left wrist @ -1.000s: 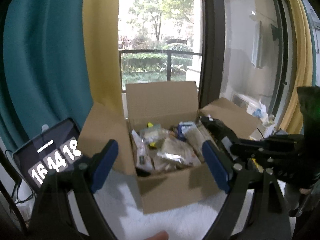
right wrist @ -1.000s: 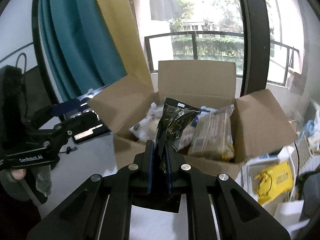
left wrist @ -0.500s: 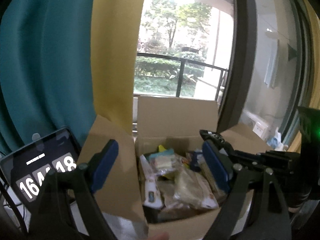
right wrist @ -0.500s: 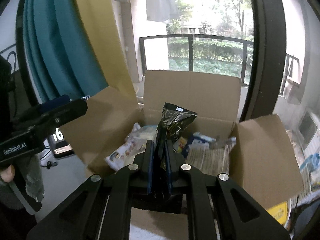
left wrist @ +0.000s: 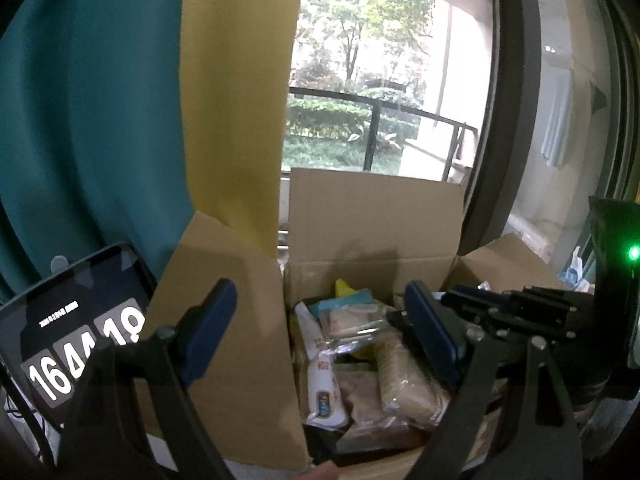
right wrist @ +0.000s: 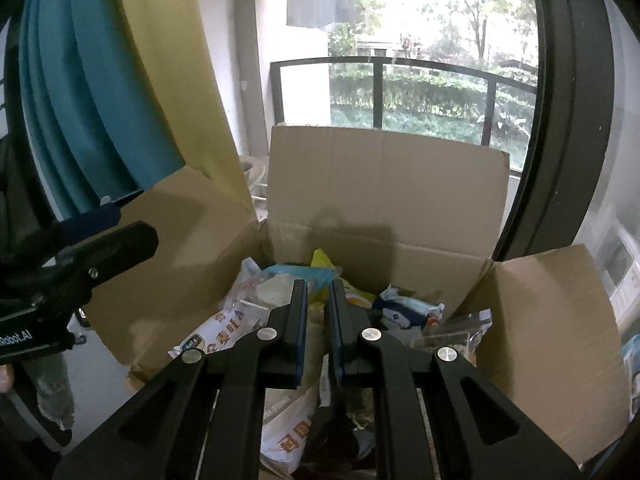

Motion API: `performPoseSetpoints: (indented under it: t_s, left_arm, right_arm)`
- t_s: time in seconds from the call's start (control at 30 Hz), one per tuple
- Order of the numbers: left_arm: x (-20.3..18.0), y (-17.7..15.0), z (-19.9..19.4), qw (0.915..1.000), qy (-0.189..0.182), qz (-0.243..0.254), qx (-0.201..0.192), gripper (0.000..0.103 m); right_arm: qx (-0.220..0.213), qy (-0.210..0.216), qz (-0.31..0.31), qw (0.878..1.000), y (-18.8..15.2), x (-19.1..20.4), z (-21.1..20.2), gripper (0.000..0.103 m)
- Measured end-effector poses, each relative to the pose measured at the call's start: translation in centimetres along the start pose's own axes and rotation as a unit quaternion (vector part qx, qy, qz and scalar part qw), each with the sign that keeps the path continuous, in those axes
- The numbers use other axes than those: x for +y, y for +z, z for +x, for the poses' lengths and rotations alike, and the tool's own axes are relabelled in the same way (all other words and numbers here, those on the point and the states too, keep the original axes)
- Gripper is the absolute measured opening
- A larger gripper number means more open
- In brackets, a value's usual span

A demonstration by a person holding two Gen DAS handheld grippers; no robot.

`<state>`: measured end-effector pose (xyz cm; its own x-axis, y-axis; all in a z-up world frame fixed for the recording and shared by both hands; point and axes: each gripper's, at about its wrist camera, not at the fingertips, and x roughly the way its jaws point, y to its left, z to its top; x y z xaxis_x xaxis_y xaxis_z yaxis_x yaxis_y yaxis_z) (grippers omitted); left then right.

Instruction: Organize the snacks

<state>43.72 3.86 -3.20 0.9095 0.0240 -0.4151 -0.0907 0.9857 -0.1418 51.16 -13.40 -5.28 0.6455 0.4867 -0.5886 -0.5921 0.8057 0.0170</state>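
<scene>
Right gripper [right wrist: 318, 300] jaws nearly together, empty, over snack-filled cardboard box [right wrist: 384, 184]; left gripper [left wrist: 316, 320] jaws wide apart, empty.

Box [right wrist: 384, 184] top open to me; upright flaps [right wrist: 192, 240] wall sides, snack packs [left wrist: 408, 376] crowd floor inside.

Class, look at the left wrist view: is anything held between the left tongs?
No. The left tongs stand wide open in front of the cardboard box, with no snack between the blue pads.

White surface [left wrist: 240, 470]: cardboard box [left wrist: 248, 360] (flaps open), tablet [left wrist: 76, 336].
</scene>
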Motion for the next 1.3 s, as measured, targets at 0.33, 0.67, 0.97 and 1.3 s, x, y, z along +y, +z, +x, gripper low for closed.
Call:
performPoseSetpoints:
  t_s: [0.33, 0.67, 0.97, 1.3]
  left_arm:
    - [-1.4, -0.4, -1.8, 0.9999, -0.003, 0.013, -0.001, 0.087]
    - [-2.1, -1.4, -5.4, 0.9998, -0.008, 0.013, -0.008, 0.087]
    - [-3.1, -2.9, -9.0, 0.9996, -0.013, 0.024, -0.009, 0.092]
    - [-3.6, -5.2, -13.0, 0.9993, -0.02, 0.028, -0.011, 0.093]
  right_arm:
    - [0.002, -0.01, 0.002, 1.0, -0.7, 0.8, -1.9, 0.012]
    - [-0.006, -0.013, 0.0, 1.0, -1.9, 2.3, -5.5, 0.012]
    - [-0.011, -0.015, 0.001, 1.0, -3.6, 3.4, -8.6, 0.012]
    - [-0.017, -0.02, 0.008, 1.0, -6.1, 4.3, -12.3, 0.012]
